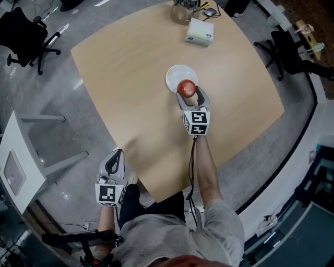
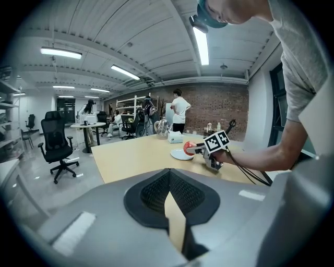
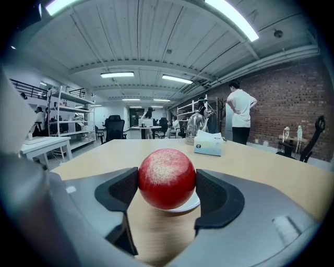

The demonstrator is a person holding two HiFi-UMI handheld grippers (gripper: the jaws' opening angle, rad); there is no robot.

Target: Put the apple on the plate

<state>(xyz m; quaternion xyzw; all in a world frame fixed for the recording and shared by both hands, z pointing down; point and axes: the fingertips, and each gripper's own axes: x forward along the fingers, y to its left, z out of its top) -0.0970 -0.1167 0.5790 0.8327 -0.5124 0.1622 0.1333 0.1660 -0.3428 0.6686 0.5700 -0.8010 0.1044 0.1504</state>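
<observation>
- Between the jaws: the right claw point(image 1: 189, 97) is clenched on the apple point(image 3: 166, 177). One dark pad presses each flank at about the fruit's widest part, and the apple's speckled crown shows above the pads. The hold looks centred, so I judge no re-gripping is needed before the set-down.
- Just below the claw: bare table point(image 1: 130, 83) shows under the apple, which appears to be held clear of the wood, not resting on it.
- Just ahead and beneath: only a white sliver of the plate point(image 1: 175, 74) shows past the apple's underside. From the head view the fruit sits over the plate's near rim, not its middle.
- Doing the step well: I would ease the claw a little forward until the apple is over the plate's centre. Then lower it level until the fruit bears on the plate, and only then part the jaws slowly. Released over the rim, the round apple would probably roll off or tip the plate.
- Withdrawal: draw the claw straight back along its own line, so neither pad nudges the fruit.
- Far ahead: a tissue box point(image 3: 209, 143) and a glass jug point(image 1: 182, 11) stand well beyond the plate, out of the path.
- Behind and to the left: the left claw point(image 1: 115, 159) hangs off the table's edge, pads together with nothing between them. It has no part in this step.
</observation>
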